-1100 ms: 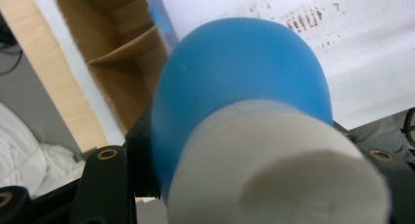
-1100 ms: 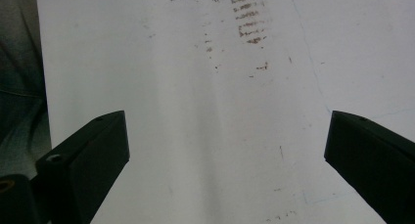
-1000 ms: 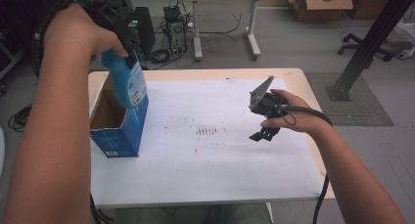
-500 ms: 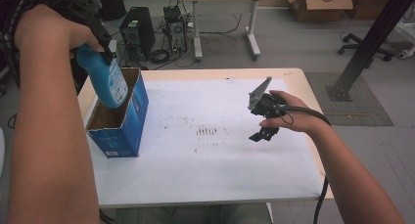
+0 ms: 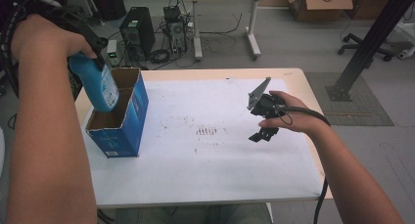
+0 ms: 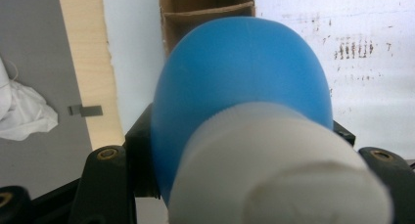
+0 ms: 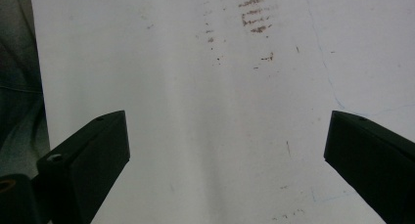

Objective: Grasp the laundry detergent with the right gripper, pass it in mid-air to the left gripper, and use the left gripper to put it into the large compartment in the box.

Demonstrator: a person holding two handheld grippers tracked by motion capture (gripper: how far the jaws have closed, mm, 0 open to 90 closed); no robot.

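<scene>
1. Blue plastic fills your left claw (image 5: 93, 55): its jaws are clamped on the bottle (image 5: 98, 87) just below the white cap (image 6: 279, 170), as the left gripper view shows, with the black jaws pressed to either side of the neck.

2. Compare the high view with a second ago: you have carried the bottle toward the table's left edge and a little lower. It was over the front part of the box (image 5: 120, 119) then; now it hangs at the box's far left corner, tilted, its base dipping to about the level of the open top.

3. The grip itself has not changed. The bottle is not set down; it is in the air, borne wholly by your claw.

4. Judging from this, you are lining the bottle up to go into the box. The left gripper view looks past the bottle into the cardboard, where a divider (image 6: 210, 11) crosses the inside, so pick the compartment before lowering.

5. Your right claw (image 5: 262, 133) has kept its place over the white tabletop (image 5: 220, 165), well apart from the box, its jaws standing wide with nothing between them.

6. Risk, as I read it: the tilt could catch the bottle's base on the box wall, so straighten it first.
</scene>
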